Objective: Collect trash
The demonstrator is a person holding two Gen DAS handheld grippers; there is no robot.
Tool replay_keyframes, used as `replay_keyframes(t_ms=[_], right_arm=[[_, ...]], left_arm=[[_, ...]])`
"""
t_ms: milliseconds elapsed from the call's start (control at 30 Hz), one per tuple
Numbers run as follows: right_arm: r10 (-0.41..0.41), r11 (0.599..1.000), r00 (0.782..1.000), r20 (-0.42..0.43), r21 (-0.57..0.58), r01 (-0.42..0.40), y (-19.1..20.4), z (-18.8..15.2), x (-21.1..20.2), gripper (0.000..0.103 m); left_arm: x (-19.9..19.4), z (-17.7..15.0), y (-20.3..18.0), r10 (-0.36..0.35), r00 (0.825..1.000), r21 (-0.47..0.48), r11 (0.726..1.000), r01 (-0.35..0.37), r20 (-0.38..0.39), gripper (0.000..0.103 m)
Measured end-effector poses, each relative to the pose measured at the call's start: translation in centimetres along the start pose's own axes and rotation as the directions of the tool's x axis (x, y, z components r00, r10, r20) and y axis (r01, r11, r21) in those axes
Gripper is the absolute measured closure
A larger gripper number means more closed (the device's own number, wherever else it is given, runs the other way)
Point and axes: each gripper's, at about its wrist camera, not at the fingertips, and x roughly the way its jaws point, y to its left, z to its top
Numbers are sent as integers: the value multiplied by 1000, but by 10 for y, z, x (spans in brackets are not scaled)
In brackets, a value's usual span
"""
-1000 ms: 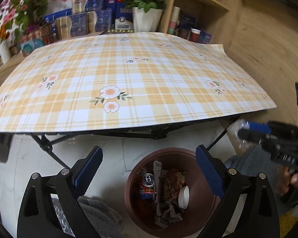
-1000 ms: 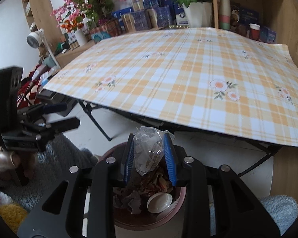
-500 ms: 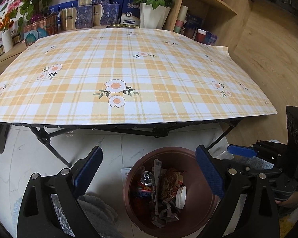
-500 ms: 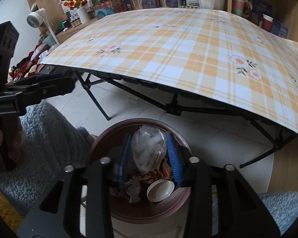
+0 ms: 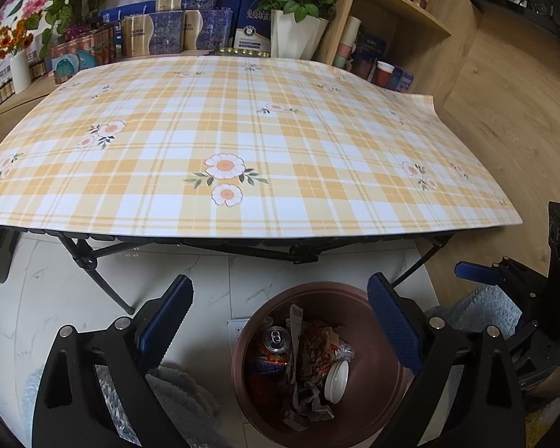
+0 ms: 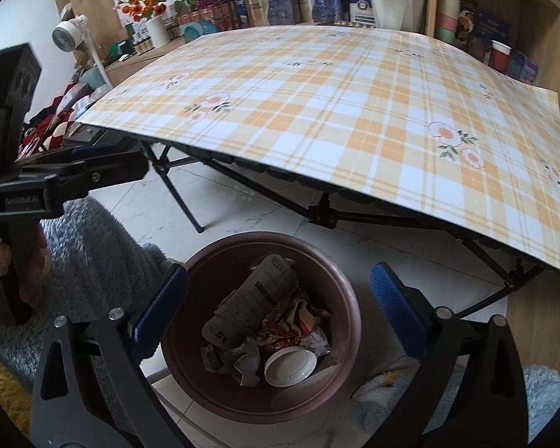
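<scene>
The crumpled plastic wrapper that the right gripper (image 6: 278,313) clamped a second ago is gone from between its blue pads, which now stand wide apart directly above the brown bin (image 6: 339,272), the trash (image 6: 272,321) lying straight below and ahead of the fingers. From the left wrist, the left gripper (image 5: 280,321) hangs equally wide and empty over the same bin (image 5: 384,377), can (image 5: 276,338) and white lid (image 5: 336,375) inside, while the checked tablecloth (image 5: 242,142) beyond shows nothing left to collect.
</scene>
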Motion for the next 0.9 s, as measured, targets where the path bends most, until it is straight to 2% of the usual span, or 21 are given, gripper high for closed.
replay_keyframes(t_ms=[133,200,300,400,533,667,767,900], right_arm=[[-51,999,998,42,21,50,-8,12,-16,6],[-82,996,994,73,50,78,-15,25,-30,6],[-123,990,983,138,88,111,-25,48,-60,6],[-157,985,965,210,107,137,-30,73,-93,6],[-193,979,933,304,117,165,-33,98,-139,6],[-211,977,906,366,120,179,-32,110,-172,6],[-224,974,888,400,121,191,-30,113,-192,6],[-227,973,880,417,121,194,-27,112,-209,6]], left_arm=[[-18,10,-2,36,996,8,999,-37,78,10],[-35,20,-8,78,987,51,995,-86,139,6],[-60,41,-16,91,973,74,991,-109,213,6],[-93,70,-23,105,949,61,990,-128,297,6],[-137,101,-39,124,903,74,983,-168,411,6],[-169,118,-56,121,870,98,977,-189,477,6],[-185,124,-60,99,868,74,985,-154,487,6],[-198,127,-64,78,871,65,990,-125,486,6]])
